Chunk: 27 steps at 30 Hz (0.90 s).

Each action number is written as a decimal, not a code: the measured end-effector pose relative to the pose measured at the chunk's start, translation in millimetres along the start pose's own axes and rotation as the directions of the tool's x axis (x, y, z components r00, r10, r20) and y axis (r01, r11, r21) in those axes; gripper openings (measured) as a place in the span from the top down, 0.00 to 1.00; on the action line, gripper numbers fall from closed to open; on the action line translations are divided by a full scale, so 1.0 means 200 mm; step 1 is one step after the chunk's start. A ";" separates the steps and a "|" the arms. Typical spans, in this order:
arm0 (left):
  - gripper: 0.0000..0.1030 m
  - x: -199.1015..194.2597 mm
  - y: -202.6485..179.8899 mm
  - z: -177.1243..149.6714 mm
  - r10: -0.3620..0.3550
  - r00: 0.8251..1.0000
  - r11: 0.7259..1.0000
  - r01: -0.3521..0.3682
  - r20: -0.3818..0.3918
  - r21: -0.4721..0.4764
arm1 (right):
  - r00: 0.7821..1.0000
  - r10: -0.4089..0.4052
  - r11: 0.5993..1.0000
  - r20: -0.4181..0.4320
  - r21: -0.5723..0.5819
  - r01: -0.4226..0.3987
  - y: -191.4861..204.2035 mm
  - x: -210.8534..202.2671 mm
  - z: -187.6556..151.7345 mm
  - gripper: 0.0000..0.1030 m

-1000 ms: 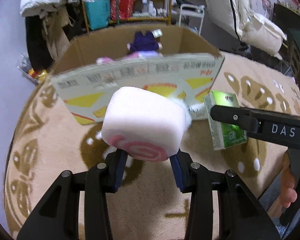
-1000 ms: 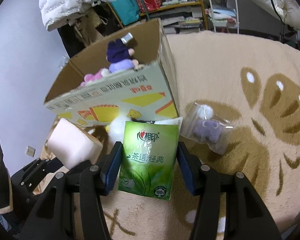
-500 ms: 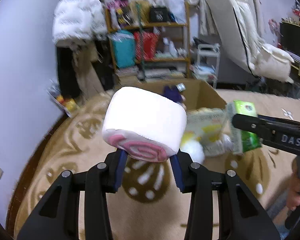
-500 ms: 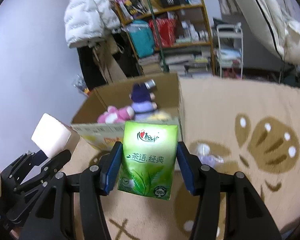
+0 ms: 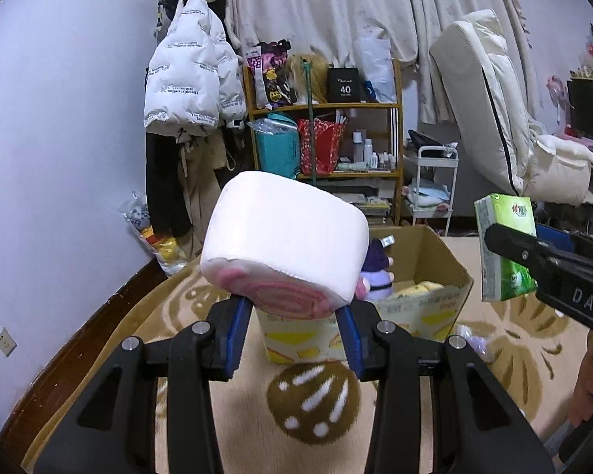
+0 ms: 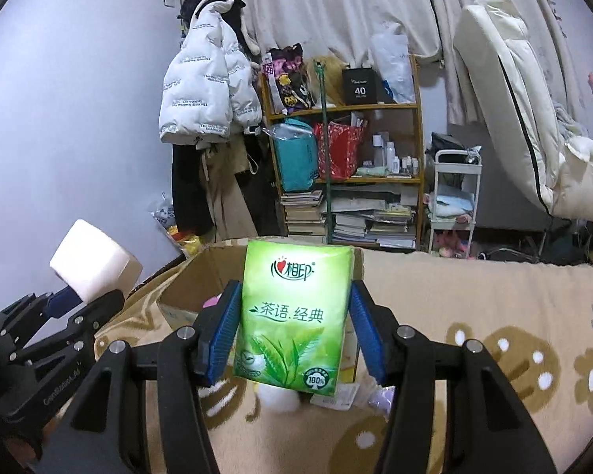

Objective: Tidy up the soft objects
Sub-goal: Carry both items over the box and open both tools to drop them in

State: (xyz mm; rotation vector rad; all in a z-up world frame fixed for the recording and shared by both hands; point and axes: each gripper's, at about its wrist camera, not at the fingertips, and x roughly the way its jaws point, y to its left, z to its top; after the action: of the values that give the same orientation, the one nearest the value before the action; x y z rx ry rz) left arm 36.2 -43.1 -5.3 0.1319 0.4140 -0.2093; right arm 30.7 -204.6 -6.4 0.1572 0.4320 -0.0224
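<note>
You've lifted both loads off the rug: left gripper (image 5: 294, 335) clamps the swirl-cake plush (image 5: 284, 252), right gripper (image 6: 292, 335) the tissue pack (image 6: 294, 316); the cardboard box (image 5: 435, 296) comes next.

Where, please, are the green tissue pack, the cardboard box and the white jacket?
tissue pack (image 6: 294, 316): right wrist view, front face.
cardboard box (image 5: 435, 308): left wrist view, front wall.
white jacket (image 5: 186, 79): left wrist view, back panel.
</note>
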 end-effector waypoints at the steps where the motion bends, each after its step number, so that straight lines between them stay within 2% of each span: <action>1: 0.61 0.01 0.01 0.02 -0.005 1.000 1.000 0.005 -0.002 -0.007 | 1.000 0.005 1.000 0.006 -0.001 -0.005 0.00 0.01 0.01 0.44; 6: 0.61 0.05 0.02 0.08 0.020 0.999 1.000 -0.021 0.026 0.016 | 0.999 0.020 1.000 0.032 -0.011 -0.019 -0.01 0.05 0.07 0.44; 16: 0.60 0.24 0.05 0.19 0.026 0.999 0.999 -0.027 0.021 0.022 | 0.996 0.084 0.994 0.002 0.068 -0.084 -0.11 0.23 0.13 0.44; 21: 0.60 0.33 0.05 0.19 0.046 0.999 0.998 -0.047 0.023 0.044 | 0.998 0.070 0.996 0.001 0.054 -0.070 -0.14 0.29 0.16 0.44; 27: 0.60 0.43 0.00 0.15 0.024 1.000 0.997 -0.023 -0.003 0.069 | 1.000 0.030 1.000 0.001 -0.003 -0.030 -0.14 0.36 0.14 0.44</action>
State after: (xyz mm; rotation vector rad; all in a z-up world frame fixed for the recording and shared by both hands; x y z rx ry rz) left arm 124.0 -63.6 -13.9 0.2052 0.4091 -0.2003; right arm 106.2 -236.0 -15.4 0.1612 0.4283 0.0079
